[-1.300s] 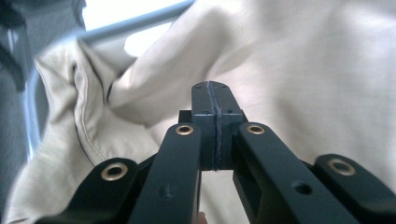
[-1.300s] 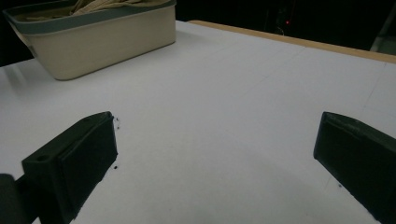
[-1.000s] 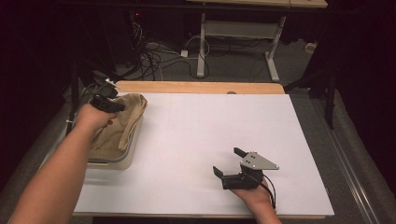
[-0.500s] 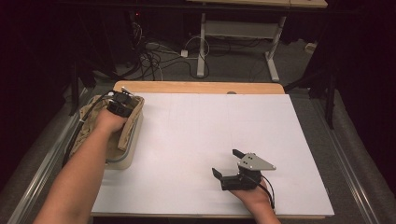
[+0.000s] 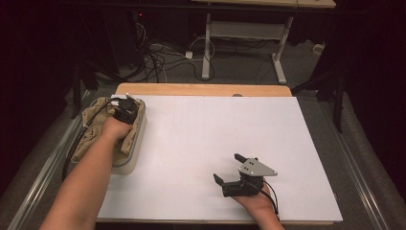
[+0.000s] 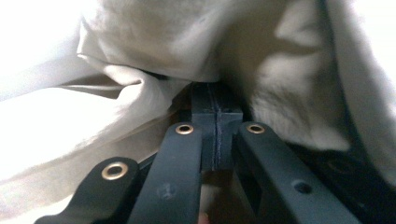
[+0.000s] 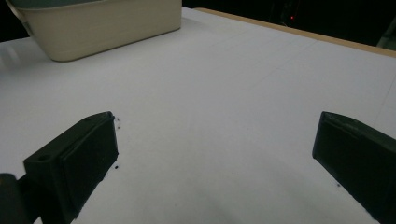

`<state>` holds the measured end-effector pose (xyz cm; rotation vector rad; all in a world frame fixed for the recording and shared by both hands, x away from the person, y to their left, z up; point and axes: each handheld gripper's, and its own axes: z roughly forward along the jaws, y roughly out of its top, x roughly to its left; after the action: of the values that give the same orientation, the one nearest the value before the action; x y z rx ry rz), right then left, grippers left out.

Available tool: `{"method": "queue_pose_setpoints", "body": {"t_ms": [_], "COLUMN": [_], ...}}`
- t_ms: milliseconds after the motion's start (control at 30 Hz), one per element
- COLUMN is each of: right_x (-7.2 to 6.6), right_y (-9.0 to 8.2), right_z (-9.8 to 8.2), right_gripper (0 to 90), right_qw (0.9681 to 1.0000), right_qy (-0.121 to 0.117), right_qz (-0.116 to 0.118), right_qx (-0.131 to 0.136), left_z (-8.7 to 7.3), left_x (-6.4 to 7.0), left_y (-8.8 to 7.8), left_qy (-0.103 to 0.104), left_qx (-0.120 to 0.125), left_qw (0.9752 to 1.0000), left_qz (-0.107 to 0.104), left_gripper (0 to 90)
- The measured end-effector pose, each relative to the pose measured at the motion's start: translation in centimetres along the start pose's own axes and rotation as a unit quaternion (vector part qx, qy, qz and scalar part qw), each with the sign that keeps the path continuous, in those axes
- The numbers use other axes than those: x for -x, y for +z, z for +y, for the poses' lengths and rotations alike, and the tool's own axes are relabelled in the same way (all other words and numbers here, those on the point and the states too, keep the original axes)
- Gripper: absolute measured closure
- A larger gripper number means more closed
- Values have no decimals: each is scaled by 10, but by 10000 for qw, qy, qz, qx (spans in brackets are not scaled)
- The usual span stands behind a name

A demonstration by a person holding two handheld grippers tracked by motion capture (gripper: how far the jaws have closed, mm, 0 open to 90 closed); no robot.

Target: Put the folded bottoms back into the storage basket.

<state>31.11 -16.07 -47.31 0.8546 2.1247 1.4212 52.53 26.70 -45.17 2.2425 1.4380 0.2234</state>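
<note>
Laboratory-type workspace: white-covered table (image 5: 206, 143), tangled floor cables (image 5: 158, 57), a metal desk frame (image 5: 239, 36), dark surroundings.

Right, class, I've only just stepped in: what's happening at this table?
A person works with a hand-held gripper in each hand. The left hand-held gripper is pushed down into a beige cloth that lies bunched in a cream tub at the table's left edge; its jaws are shut, with folds of cloth around them. The right hand-held gripper rests on the white table near the front, jaws open, holding nothing.
</note>
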Motion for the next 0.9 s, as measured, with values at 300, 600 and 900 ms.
{"method": "queue_pose_setpoints", "body": {"t_ms": [300, 600, 900], "right_x": [10, 13, 12], "right_y": [-8, -10, -9], "right_z": [-1, -3, -5], "right_gripper": [3, 3, 2], "right_qw": [9998, 9995, 9989], "right_qy": [41, -42, -180], "right_qz": [-170, -286, -426], "right_qx": [95, 90, 123], "left_z": [-14, -46, -65], "left_x": [-8, -15, -21], "left_y": [-38, -69, -67], "left_qy": [-167, -172, -84], "left_qx": [154, -188, -684], "left_qw": [9996, 9988, 9972], "left_qz": [176, 414, 298], "left_gripper": [874, 873, 857]}}
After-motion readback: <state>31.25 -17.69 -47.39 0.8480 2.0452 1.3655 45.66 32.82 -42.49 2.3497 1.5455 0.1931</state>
